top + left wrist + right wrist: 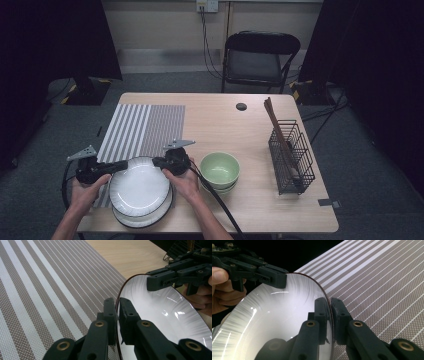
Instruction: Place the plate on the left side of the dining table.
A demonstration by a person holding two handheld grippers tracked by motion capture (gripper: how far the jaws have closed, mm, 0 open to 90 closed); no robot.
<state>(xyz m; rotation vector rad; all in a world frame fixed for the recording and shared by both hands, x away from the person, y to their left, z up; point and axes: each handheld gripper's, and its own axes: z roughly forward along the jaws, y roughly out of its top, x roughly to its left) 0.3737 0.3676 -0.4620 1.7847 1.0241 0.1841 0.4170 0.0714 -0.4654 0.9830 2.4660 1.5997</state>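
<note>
The white plate (139, 186) sits atop a second plate (145, 216) at the table's (250, 200) near edge. My left gripper (117, 305) and right gripper (329, 305) each pinch its rim, jaws narrow. The striped placemat (142, 130) lies just behind, green bowls (220, 171) beside it.

**A:** So how are the cams set up?

**B:** One sits high above my side of the table (215, 125), looking forward and down, far enough back to catch the chair (260, 55) behind it.

**A:** And the other two?

**B:** One rides each of my grippers, looking along the jaws, super close. Left gripper (117, 307) view faces across the white plate (160, 315) toward my right gripper (175, 275); the right gripper view faces back. All three share that plate and the striped mat (142, 127).
</note>
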